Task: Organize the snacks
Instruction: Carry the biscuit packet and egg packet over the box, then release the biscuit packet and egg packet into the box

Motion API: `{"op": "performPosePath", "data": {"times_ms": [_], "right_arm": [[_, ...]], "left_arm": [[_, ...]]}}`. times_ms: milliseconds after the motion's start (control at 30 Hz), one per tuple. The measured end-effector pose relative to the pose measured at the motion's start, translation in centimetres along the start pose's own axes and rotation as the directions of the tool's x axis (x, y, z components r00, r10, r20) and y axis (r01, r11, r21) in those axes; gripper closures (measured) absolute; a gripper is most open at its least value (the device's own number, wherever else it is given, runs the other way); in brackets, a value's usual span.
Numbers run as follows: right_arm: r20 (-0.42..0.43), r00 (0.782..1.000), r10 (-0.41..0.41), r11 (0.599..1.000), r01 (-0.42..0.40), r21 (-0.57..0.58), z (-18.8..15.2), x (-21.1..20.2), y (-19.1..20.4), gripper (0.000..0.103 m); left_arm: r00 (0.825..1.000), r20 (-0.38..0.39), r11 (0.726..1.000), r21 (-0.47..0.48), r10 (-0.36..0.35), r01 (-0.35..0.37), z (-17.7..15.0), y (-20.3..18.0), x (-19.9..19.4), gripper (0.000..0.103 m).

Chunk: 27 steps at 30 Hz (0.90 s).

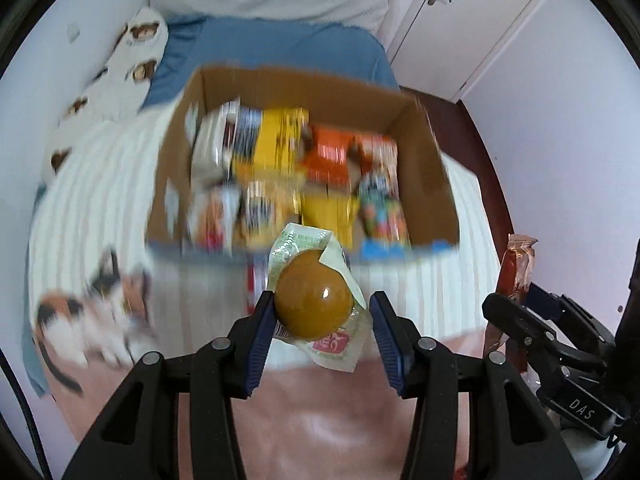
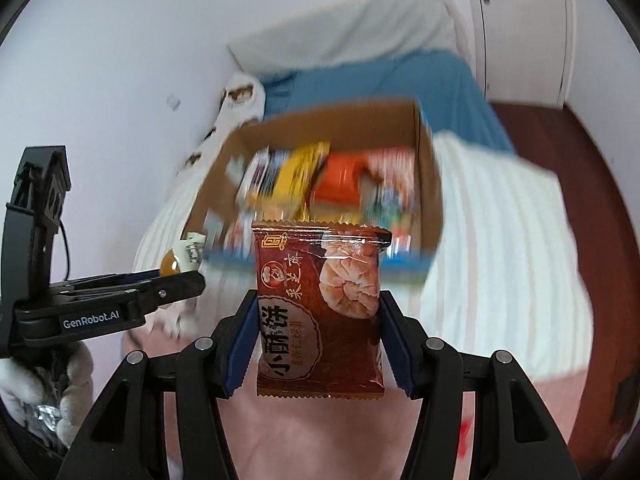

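The bed point(image 1: 100, 184) fills most of what I see, with a blue sheet point(image 1: 288, 48) at its far end, a white ribbed blanket point(image 2: 500, 240) across the middle and a pink cover point(image 1: 320, 420) nearest to me. A long white pillow point(image 1: 132, 64) printed with brown animal faces lies along the wall side. On the blanket sits an open cardboard box point(image 1: 432, 168), blurred in both views, packed with snack packets point(image 1: 280, 144) in yellow, orange, white and mixed colours; I cannot read any of them.

My right claw point(image 2: 318, 322) is clenched on a dark red pastry packet point(image 2: 320, 312), holding it upright by its side edges, in the air on the near side of the box and just in front of its near wall. My left claw point(image 1: 322, 310) is closed on a clear wrapped snack point(image 1: 314, 304) with a round brown ball inside; the left pad presses the ball and the loose wrapper reaches the right pad. It hangs above the blanket, short of the box. A gloved hand point(image 2: 44, 384) grips the left claw's handle.
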State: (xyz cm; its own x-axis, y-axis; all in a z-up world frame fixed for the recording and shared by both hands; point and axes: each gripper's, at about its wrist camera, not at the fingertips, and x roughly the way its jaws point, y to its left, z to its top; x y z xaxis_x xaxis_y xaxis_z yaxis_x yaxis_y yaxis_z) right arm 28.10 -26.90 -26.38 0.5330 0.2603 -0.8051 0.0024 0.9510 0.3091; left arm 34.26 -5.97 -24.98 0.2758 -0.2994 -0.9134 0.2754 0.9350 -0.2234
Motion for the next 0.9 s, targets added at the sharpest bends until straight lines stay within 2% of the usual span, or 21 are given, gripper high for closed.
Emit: {"op": "performPosePath", "data": {"times_ms": [67,200,300,400,467,500,533,600,633,667,900], "right_arm": [[0.013,1.000,-0.018,1.000,0.018,-0.009,3.2,1.4,-0.1,0.043],[-0.019,0.999,-0.034,0.999,0.034,-0.006,7.7,5.6,-0.7,0.043],[-0.068,0.997,-0.031,0.999,0.033,0.019,9.5,9.1,-1.2,0.043],[-0.116,0.993,-0.024,0.998,0.030,0.050,10.2,11.9,-2.1,0.042],[-0.174,0.985,-0.015,0.997,0.029,0.078,10.4,14.0,-2.9,0.032],[-0.196,0.981,-0.012,0.995,0.030,0.091,10.4,14.7,-3.2,0.015],[-0.217,0.976,-0.019,0.994,0.042,0.104,10.6,15.6,-3.6,0.008],[-0.219,0.975,-0.037,0.994,0.059,0.097,10.7,16.4,-3.8,0.008],[-0.221,0.974,-0.055,0.993,0.077,0.091,10.8,16.5,-3.9,0.008],[-0.221,0.973,-0.062,0.993,0.083,0.089,10.9,16.6,-3.9,0.008],[-0.220,0.966,-0.133,0.989,0.145,0.038,10.5,15.9,-3.4,0.007]], "left_arm": [[1.000,0.004,1.000,0.016,0.016,-0.016,1.9,-0.1,0.9,0.058],[0.999,-0.053,1.000,0.017,-0.012,0.013,6.7,0.0,4.8,0.058],[0.995,-0.100,1.000,0.028,0.001,0.001,9.3,0.1,7.5,0.057],[0.993,-0.108,0.999,-0.004,0.054,-0.054,11.1,0.6,9.6,0.057],[0.990,-0.125,0.997,-0.017,0.069,-0.072,12.3,1.1,10.9,0.055],[0.989,-0.131,0.997,-0.012,0.071,-0.073,12.7,1.3,11.7,0.052],[0.987,-0.134,0.996,-0.006,0.086,-0.087,13.1,1.4,12.2,0.046],[0.987,-0.126,0.995,-0.001,0.097,-0.098,13.5,1.6,12.7,0.038],[0.988,-0.121,0.995,-0.002,0.097,-0.098,13.6,1.7,12.8,0.030],[0.988,-0.117,0.995,-0.002,0.096,-0.097,13.7,1.9,13.0,0.028],[0.990,-0.070,0.992,0.040,0.119,-0.116,12.3,1.5,12.2,0.027]]}}
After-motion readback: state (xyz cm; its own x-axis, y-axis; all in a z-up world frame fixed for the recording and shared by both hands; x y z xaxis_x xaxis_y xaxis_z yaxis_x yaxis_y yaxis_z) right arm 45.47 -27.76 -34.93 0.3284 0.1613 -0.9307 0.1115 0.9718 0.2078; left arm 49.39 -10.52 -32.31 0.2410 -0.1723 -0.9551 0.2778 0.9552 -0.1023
